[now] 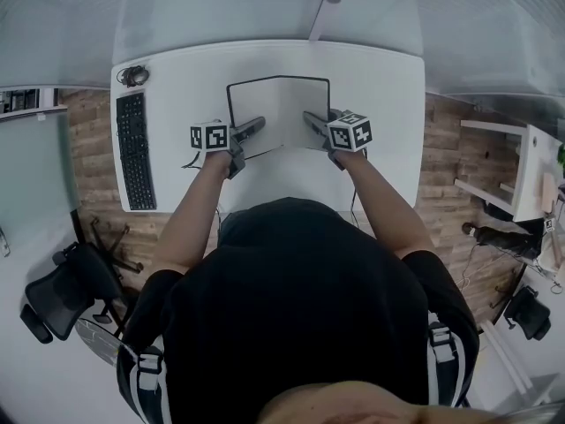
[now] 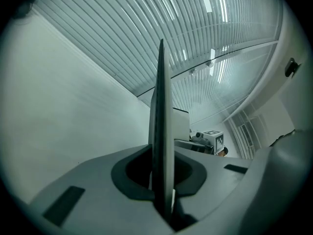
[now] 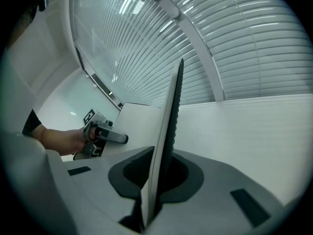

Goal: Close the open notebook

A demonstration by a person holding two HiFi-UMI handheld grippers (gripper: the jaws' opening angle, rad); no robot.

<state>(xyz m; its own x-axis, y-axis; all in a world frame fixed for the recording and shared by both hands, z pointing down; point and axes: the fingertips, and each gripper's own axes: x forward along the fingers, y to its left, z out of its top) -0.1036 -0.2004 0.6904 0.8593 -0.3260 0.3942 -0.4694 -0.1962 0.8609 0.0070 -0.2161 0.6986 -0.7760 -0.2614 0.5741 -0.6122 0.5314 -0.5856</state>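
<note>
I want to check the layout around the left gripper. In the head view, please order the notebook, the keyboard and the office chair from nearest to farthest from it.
1. Notebook: gripped by the left gripper, at the centre of the desk.
2. Keyboard: on the desk, to the left.
3. Office chair: off the desk, lower left.

White desk (image 1: 185,78), rounded corners, set against a glass partition (image 1: 221,7). Slatted blinds (image 3: 254,38) behind the glass. Black keyboard (image 1: 134,148) at the desk's left edge. Wood-plank floor (image 1: 446,175). Black office chair (image 1: 62,294) lower left. Light cool and even.
</note>
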